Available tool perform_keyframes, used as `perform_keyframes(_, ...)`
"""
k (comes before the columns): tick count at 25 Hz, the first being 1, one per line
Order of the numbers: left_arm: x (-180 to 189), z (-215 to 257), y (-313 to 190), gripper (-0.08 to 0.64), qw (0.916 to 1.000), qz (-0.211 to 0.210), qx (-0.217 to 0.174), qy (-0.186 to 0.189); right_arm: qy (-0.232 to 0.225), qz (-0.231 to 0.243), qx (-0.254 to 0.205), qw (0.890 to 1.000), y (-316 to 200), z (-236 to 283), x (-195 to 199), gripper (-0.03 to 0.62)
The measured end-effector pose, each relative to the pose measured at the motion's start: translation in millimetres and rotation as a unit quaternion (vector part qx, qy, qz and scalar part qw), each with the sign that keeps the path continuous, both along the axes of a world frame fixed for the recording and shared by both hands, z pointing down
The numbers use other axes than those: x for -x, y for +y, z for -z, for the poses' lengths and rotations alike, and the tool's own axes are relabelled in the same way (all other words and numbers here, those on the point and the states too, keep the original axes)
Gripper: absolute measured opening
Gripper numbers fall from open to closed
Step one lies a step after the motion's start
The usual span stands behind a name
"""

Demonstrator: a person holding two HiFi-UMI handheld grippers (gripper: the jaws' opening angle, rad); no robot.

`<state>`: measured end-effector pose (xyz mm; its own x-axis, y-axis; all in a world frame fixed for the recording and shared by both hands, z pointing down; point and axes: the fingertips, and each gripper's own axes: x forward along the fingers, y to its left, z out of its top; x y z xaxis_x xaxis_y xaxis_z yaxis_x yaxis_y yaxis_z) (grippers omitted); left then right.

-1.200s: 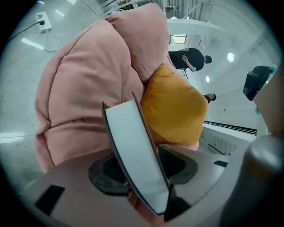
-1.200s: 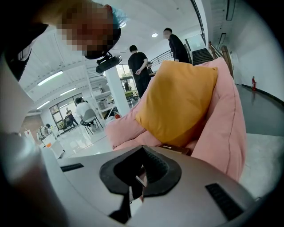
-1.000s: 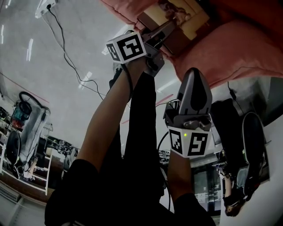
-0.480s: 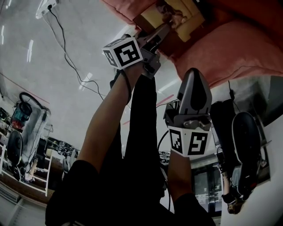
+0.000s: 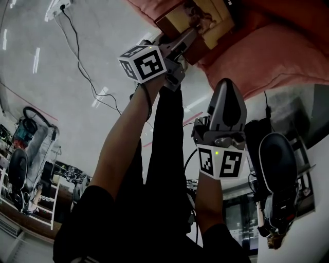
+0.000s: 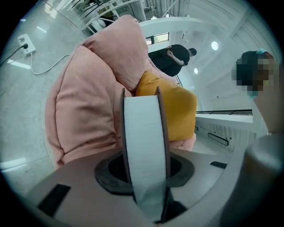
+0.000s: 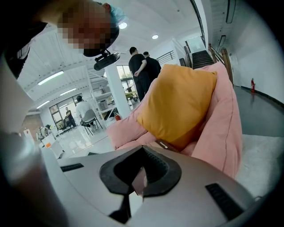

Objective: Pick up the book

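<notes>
The book point(image 5: 205, 20), brown-covered with a picture on its front, lies at the edge of a pink cushion point(image 5: 267, 56). My left gripper point(image 5: 186, 40) reaches up to it and its jaws have just been closing, with the book's edge between them. In the left gripper view the book point(image 6: 144, 142) stands on edge between the jaws, its white pages flanked by dark covers. My right gripper point(image 5: 226, 85) hangs lower and to the right, away from the book. Its jaws are together and hold nothing.
A yellow cushion point(image 6: 177, 111) leans on the pink one point(image 6: 88, 102) behind the book. A black cable point(image 5: 77, 56) runs over the pale floor to a socket point(image 5: 56, 6). Dark gear point(image 5: 277, 169) stands at right. People point(image 7: 142, 66) stand far off.
The left gripper's jaws have drawn in on the book's edge, and its marker cube has shifted slightly down and left. The right gripper has stayed put.
</notes>
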<state>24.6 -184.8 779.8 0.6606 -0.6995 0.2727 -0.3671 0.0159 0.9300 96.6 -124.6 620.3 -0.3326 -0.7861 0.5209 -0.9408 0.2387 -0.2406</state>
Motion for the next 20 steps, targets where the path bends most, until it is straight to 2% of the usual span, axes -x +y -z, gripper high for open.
perform_keyframes(4,1,12,2,0.15,0.9989,-0.001,-0.023,-0.042,0.0,-0.003,-0.003,1.0,0,8,-6,0.002)
perform_keyframes(9,5,37,2,0.149,0.9936,-0.003,-0.065,-0.092,0.002,-0.002,-0.013,1.0,0,23,-13,0.002)
perform_keyframes(20,25,96,14,0.15,0.9874,0.004,-0.098,-0.125,0.005,0.004,-0.033,0.999,8,69,-8,0.002)
